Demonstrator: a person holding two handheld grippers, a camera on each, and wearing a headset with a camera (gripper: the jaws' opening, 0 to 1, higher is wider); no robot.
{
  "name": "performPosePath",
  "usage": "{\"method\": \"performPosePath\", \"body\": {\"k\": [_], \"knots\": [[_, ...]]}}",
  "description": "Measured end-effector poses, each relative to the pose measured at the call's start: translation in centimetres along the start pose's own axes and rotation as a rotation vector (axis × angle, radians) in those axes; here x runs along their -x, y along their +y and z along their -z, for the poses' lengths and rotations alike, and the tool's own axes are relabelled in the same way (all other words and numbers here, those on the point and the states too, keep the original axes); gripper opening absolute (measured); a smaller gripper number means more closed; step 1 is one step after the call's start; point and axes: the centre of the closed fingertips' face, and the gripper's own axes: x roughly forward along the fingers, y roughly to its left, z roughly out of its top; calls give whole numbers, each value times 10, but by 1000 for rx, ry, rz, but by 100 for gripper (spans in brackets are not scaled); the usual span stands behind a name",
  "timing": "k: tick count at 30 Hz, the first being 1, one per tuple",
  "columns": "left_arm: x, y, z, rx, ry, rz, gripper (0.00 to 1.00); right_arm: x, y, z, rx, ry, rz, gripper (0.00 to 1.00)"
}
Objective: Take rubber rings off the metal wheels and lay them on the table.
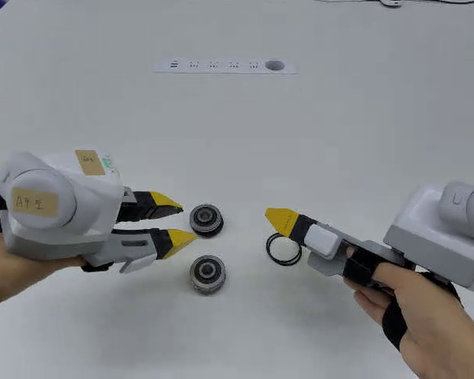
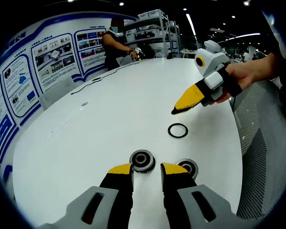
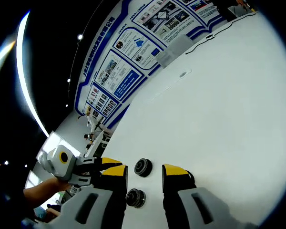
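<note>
— Two wheels flat on the white table (image 1: 340, 126), close together: far wheel (image 1: 206, 219) and near wheel (image 1: 208, 273), axle holes up.
— Plus one loose rubber ring (image 1: 284, 249), lying flat off to their right, right by the yellow tip of the right gripper (image 1: 276, 217).
— And the left gripper (image 1: 174, 219)?
— Jaws moderately apart, gripping nothing, aimed straight at the far wheel. In the left gripper view, dead centre in the gap, just ahead of the tips, not touching.
— And the right?
— Parted as well, going by the right gripper view; nothing between the jaws. Pointing toward both wheels from the ring's side.
— Nearer hand?
— Left, easily. Just beside the far wheel; right set further off, over by the ring.
— Any long axis to line up on?
— None worth the name: round, flat, axle upright. Same rim from any side along the table.
— Ring on or off?
— Far wheel dark round the edge, so probably wearing one. Near wheel paler at the rim, possibly stripped; hard to say for sure.
— Next, then?
— At a guess, a short push forward and a pinch across that far rim.
</note>
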Motion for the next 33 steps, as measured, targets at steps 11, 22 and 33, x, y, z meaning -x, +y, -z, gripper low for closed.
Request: {"method": "performPosePath", "body": {"k": [11,22,33], "knots": [[-24,8,1,-14,16,37,24,-8,18,14,96,76,-75,38],[-36,6,2,-10,21,62,21,-14,21,15,98,88,-94,39],[-39,6,6,0,26,83,18,-17,21,14,84,87,-98,39]]}}
